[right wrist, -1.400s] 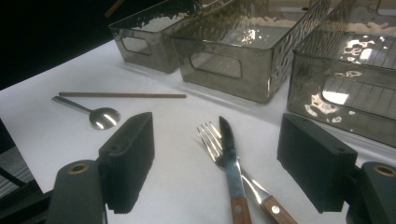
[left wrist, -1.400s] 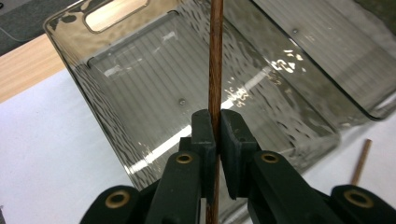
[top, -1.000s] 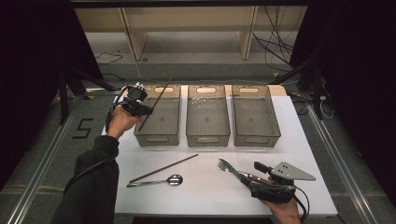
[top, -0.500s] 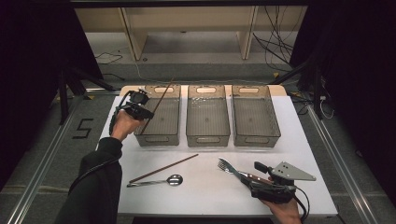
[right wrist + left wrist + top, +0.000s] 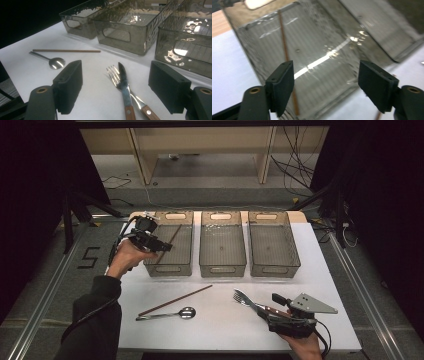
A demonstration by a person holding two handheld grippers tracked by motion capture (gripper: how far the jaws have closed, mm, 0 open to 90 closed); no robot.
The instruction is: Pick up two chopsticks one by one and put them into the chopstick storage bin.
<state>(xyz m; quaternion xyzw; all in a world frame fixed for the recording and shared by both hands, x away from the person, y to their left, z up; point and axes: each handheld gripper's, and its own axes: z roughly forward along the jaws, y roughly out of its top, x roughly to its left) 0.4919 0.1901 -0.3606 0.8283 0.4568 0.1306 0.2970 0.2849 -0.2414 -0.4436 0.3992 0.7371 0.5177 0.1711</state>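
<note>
Chopstick (image 5: 284, 42) in bin (image 5: 257, 60), below open left tool (image 5: 325, 86)

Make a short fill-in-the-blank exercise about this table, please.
1. One chopstick lies inside the ____ of the three bins.
2. On the table, the other chopstick lies beside a ____.
3. A knife lies across a ____.
4. The left gripper has its fingers ____.

Missing words: left; spoon; fork; open
</note>
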